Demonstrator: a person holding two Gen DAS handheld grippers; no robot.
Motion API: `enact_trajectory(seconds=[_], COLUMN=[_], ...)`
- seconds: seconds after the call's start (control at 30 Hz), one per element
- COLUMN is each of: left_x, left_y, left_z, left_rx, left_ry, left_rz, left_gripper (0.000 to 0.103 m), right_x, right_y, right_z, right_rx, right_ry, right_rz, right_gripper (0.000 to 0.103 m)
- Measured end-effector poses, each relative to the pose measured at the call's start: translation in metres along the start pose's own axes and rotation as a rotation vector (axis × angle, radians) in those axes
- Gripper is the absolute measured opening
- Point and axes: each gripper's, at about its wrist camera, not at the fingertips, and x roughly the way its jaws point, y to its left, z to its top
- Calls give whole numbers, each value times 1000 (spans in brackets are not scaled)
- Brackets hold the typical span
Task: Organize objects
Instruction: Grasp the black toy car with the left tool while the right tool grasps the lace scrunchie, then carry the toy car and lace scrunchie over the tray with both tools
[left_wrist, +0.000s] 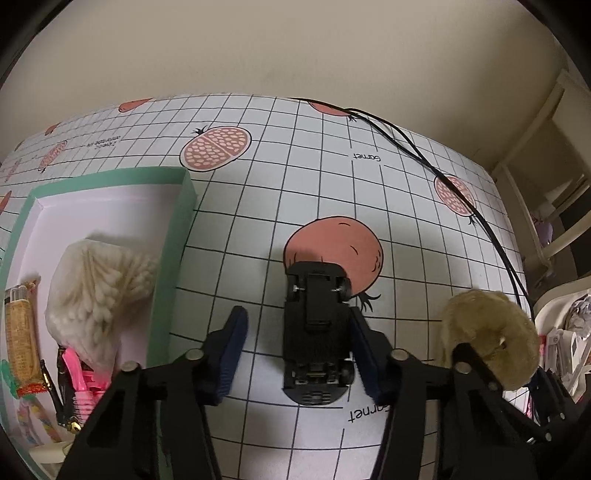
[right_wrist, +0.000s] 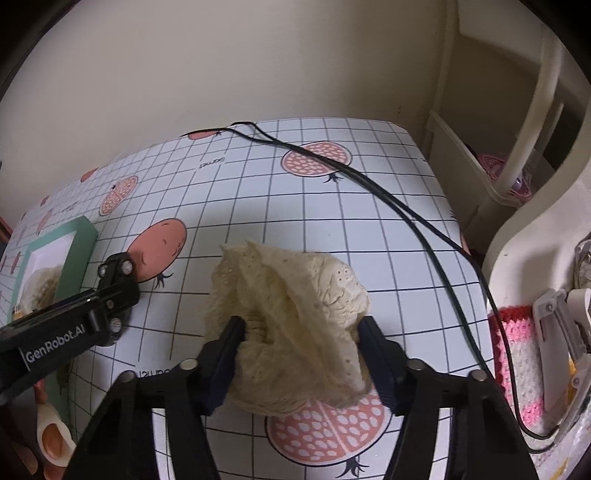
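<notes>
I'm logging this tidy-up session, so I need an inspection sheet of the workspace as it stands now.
Surface: tablecloth with grid and pomegranate print.
Job's things: black toy car, upside down on the cloth; cream scrunchie; green box holding cotton swabs, a lighter and a pink comb.
Clutter: nothing seen.
Grippers: left gripper open around the car; right gripper shut on the scrunchie.
Cables: black cable along the cloth's right side.
Surroundings: plain wall; cream shelf.

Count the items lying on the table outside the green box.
2: a black toy car, upside down between the left gripper's fingers, and a beige cloth between the right gripper's fingers. Others may be hidden.
</notes>
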Motion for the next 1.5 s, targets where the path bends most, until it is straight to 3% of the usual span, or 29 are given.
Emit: enact_trajectory(seconds=[0.17,0.33,0.9,1.17,1.5], left_x=[-1,-2,-47,-81,-127], left_y=[1,0,13,38,93], left_z=[0,-4,-19,-27,-39], left_rx=[-1,-2,-78,-111,-179], left_ry=[2,2,-51,-113,-202], left_rz=[14,18,-57,-55,8], left_gripper=[35,35,35,35,35], right_x=[-3,-4,-52,-81,-108], right_y=[-12,-20,-17,19,77], right_z=[2,2,8,13,12], right_rx=[53,86,96,38,-56], right_ry=[-5,-6,-64,-112,-153], right_rz=[8,23,83,132,184], right_gripper=[41,32,30,30,30])
